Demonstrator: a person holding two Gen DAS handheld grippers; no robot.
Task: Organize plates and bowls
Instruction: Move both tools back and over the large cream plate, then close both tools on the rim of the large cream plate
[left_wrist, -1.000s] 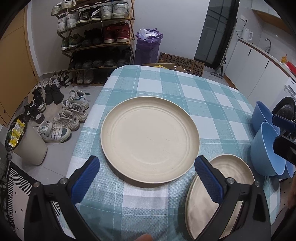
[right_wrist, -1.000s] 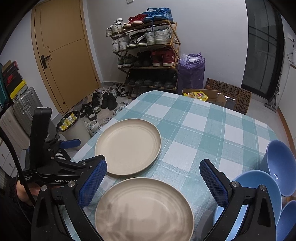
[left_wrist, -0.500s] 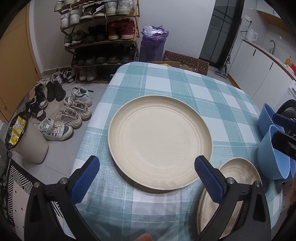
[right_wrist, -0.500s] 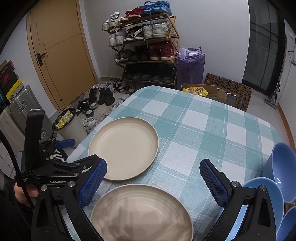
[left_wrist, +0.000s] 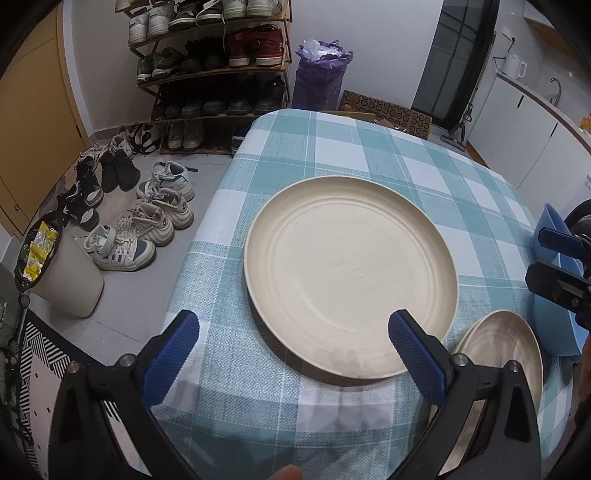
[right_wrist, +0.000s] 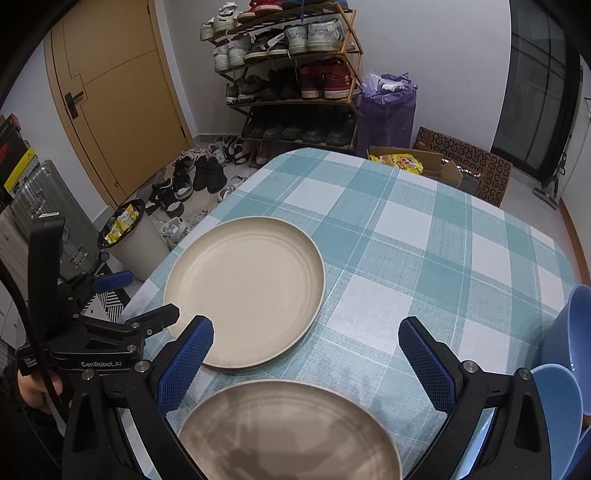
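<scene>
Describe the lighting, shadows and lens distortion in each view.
Left wrist view: even indoor light, dark fisheye corners, a soft shadow on the tablecloth below the large beige plate. Right wrist view: the same curved vignette, bowed door edges, and mottled shadow across the near plate.

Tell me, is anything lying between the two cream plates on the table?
No. Only bare checked tablecloth lies between the far plate and the near plate. The right wrist view shows that strip best.
</scene>
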